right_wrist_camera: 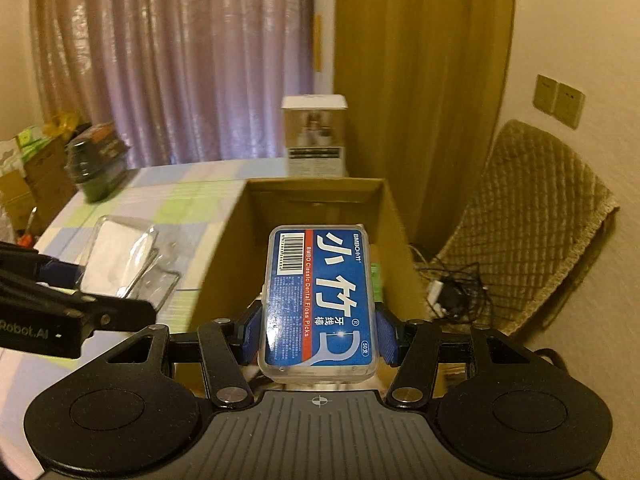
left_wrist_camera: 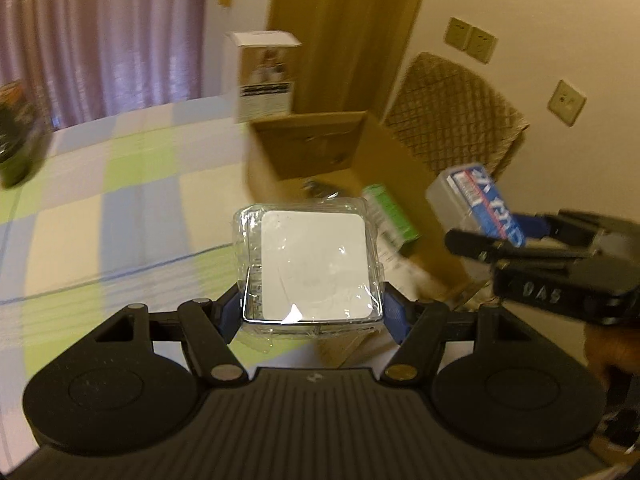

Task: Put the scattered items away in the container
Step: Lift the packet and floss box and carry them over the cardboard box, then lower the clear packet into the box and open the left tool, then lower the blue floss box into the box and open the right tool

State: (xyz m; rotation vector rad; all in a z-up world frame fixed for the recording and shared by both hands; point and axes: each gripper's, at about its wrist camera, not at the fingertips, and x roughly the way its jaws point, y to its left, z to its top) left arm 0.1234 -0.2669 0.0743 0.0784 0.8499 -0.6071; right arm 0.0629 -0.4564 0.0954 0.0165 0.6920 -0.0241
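Both grippers are loaded as we read it. Our right gripper (right_wrist_camera: 320,336) is clenched on the dental floss box (right_wrist_camera: 320,304), blue pads pressing its two long sides, so the box's long axis runs forward along the fingers. Our left gripper (left_wrist_camera: 314,308) is clamped on the clear plastic pack (left_wrist_camera: 310,264) with a white square inside, again held by its sides.

We judge the coming move to turn on how each load sits relative to the cardboard box (right_wrist_camera: 316,190), which stands open at the right edge of the table (left_wrist_camera: 120,200). In the right wrist view the floss box hangs directly over the carton's opening, near wall below and far wall ahead, so a plain release should drop it inside. In the left wrist view the plastic pack hangs over the carton's left wall, partly above the table's checked cloth, with the opening ahead and to the right. So the right hand is the nearer and better placed; the left needs to carry rightward first.

Inside the carton we see a green carton (left_wrist_camera: 394,216) already lying. A dark jar (right_wrist_camera: 90,168) stands near the table's far left corner, and a white upright box (right_wrist_camera: 314,136) stands just behind the carton.
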